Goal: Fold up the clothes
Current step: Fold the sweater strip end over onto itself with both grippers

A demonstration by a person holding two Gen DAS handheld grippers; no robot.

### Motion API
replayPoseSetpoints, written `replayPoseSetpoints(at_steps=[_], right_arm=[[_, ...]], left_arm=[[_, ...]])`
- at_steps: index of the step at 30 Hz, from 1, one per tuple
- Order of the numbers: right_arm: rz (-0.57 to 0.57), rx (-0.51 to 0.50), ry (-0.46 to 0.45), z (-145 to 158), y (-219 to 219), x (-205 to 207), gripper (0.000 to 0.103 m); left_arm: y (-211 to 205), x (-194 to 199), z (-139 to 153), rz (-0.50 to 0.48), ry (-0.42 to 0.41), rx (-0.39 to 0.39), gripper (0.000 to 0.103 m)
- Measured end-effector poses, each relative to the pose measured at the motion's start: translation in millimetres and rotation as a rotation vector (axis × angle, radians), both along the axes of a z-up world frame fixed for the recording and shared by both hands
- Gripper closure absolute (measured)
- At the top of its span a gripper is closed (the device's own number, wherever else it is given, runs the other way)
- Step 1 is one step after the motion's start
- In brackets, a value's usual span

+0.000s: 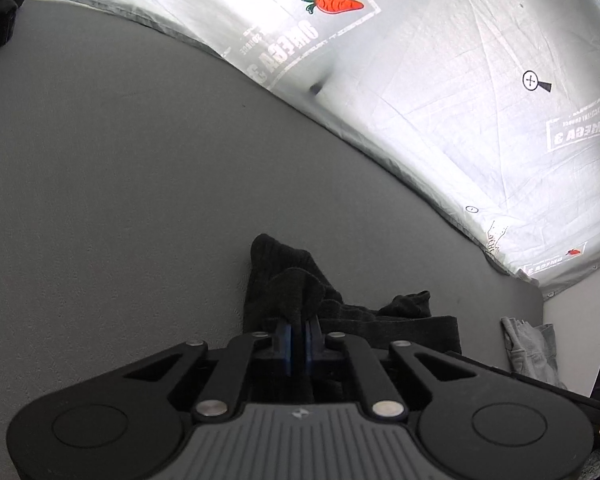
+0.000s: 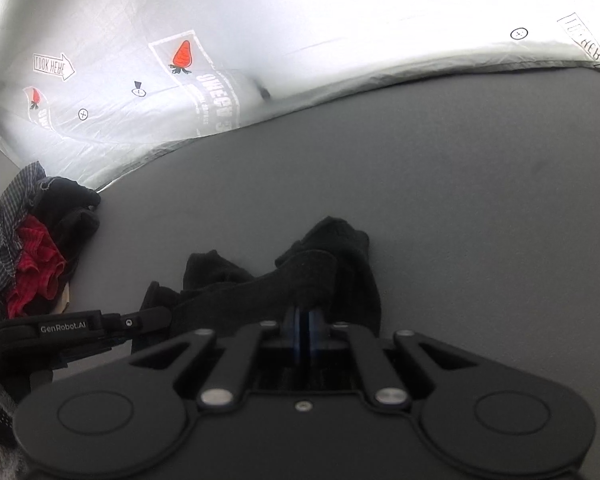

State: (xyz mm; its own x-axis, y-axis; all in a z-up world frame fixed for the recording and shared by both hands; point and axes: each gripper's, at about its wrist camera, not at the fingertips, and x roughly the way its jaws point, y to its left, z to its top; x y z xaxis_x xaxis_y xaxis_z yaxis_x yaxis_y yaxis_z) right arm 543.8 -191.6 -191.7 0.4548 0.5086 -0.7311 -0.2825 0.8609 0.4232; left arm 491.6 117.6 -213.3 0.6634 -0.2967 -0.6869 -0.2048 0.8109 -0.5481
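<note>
A black knitted garment (image 1: 296, 292) lies bunched on the grey table (image 1: 140, 160). My left gripper (image 1: 299, 330) is shut on a fold of it, its blue pads pressed together. In the right wrist view the same black garment (image 2: 332, 256) is pinched by my right gripper (image 2: 302, 318), which is also shut on it. The left gripper's black body (image 2: 80, 326) shows at the left of the right wrist view, beside the cloth. Part of the garment is hidden under both grippers.
A pile of clothes (image 2: 36, 240), checked, black and red, sits at the table's left edge. A grey garment (image 1: 532, 348) lies at the right edge. A white printed sheet (image 1: 460, 80) with carrot pictures covers the area beyond the table.
</note>
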Motion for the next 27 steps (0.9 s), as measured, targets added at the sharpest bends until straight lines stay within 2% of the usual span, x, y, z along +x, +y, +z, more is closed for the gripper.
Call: replayPoseSetpoints(at_steps=[3, 11, 12, 14, 16, 18, 20, 23, 27], right_arm=[[-0.019, 0.016, -0.008, 6, -2, 2, 0.098], [-0.035, 0.001, 0.005, -3, -3, 9, 0.098], [-0.035, -0.002, 0.009, -6, -3, 10, 0.098], [-0.023, -0.002, 0.007, -10, -3, 12, 0.098], [0.006, -0.047, -0.007, -14, 1, 14, 0.096], [0.035, -0.11, -0.045, -15, 5, 15, 0.09], [0.057, -0.149, -0.082, -16, 8, 14, 0.063], [0.086, -0.144, -0.107, -20, 8, 18, 0.046], [0.146, -0.103, -0.101, -27, 10, 23, 0.031]], left_arm=[[-1, 1, 9, -0.009, -0.024, 0.009, 0.097], [-10, 5, 8, -0.052, 0.001, 0.084, 0.092], [-10, 5, 7, -0.051, 0.007, 0.091, 0.087], [-9, 6, 5, -0.055, 0.023, 0.104, 0.07], [-7, 7, 0, -0.072, 0.033, 0.096, 0.026], [-6, 6, -2, -0.082, 0.027, 0.112, 0.017], [-8, 9, -7, -0.109, 0.06, 0.145, 0.015], [-11, 14, -17, -0.151, 0.1, 0.176, 0.011], [-16, 16, -19, -0.161, 0.073, 0.193, 0.007]])
